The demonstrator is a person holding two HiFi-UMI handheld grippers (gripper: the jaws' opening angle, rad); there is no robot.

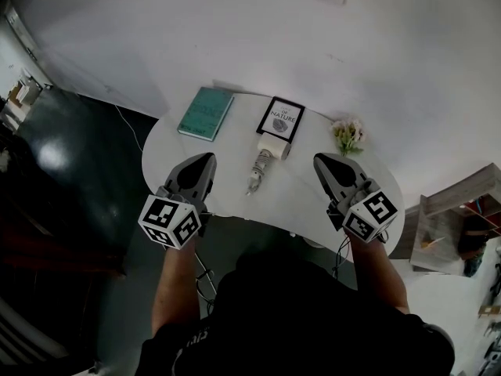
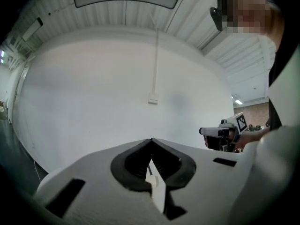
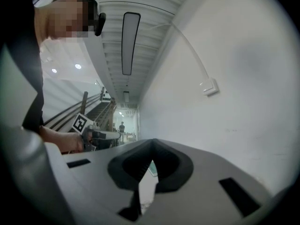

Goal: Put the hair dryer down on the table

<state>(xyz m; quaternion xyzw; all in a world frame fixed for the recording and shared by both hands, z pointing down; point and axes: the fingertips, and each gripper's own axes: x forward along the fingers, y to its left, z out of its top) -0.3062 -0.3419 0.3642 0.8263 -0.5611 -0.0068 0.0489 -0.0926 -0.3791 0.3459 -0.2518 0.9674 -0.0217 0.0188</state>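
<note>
Cream and grey, the hair dryer (image 1: 264, 163) lies flat on the white table (image 1: 176, 143), its nozzle end toward the person, and nothing holds it. It rests between the two grippers and apart from both. The left gripper (image 1: 208, 158) and the right gripper (image 1: 318, 160) hover level over the near edge. Each has its jaws pressed together at the tips with nothing caught between them, as each gripper's own view confirms. Just behind the dryer stands a framed print (image 1: 282, 119). A teal book (image 1: 206, 113) lies farther left and a small bunch of flowers (image 1: 347, 135) to the right. By this layout the placing looks done. At most, the hands need to draw away.
</note>
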